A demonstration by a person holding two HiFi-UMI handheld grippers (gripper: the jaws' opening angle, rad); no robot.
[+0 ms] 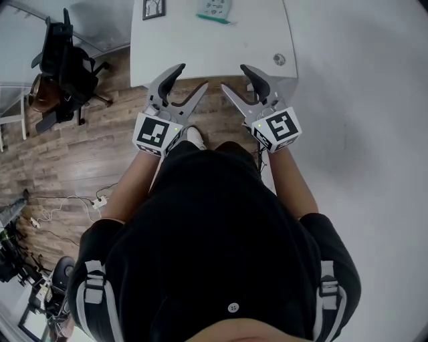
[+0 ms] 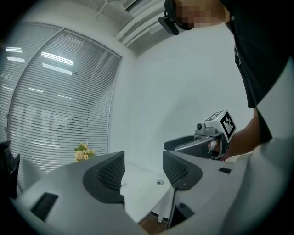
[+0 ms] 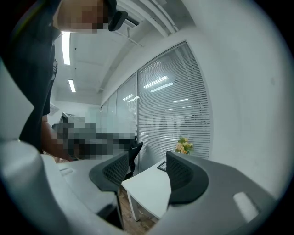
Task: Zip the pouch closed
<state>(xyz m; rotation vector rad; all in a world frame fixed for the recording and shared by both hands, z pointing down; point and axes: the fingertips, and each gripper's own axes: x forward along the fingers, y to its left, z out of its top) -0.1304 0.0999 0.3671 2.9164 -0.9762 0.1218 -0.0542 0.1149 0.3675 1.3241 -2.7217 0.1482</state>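
Held the left gripper [image 1: 192,77] and the right gripper [image 1: 234,77] side by side at waist height, fingertips just over the near edge of the bench [image 1: 200,47]. Found the left fingers [image 2: 110,174] spread apart, with nothing but bench top showing through the gap. Found the right fingers [image 3: 183,176] likewise apart and empty.

Made out a pale flat item with a teal edge, probably the pouch [image 1: 214,9], far ahead of both sets of fingertips at the far end of the bench, just right of a small frame [image 1: 154,8]. Could not tell from there the run of the zip, nor the place of the slider.

Judged the step in hand to be the reach, with the zipping itself not yet begun. Reckoned it best to carry both grippers forward and bring the pouch just under the fingertips before closing on anything. Thought it wise then to pin the cloth behind the slider with one pair of fingers and to pinch the pull tab squarely with the other pair. Favoured a pull along the line of the teeth rather than upward, to keep the fabric flat. Expected a small tab, awkward for such broad fingers, and a smooth bench likely to let the pouch slide, hence a slow close and steady tension from the anchoring side.
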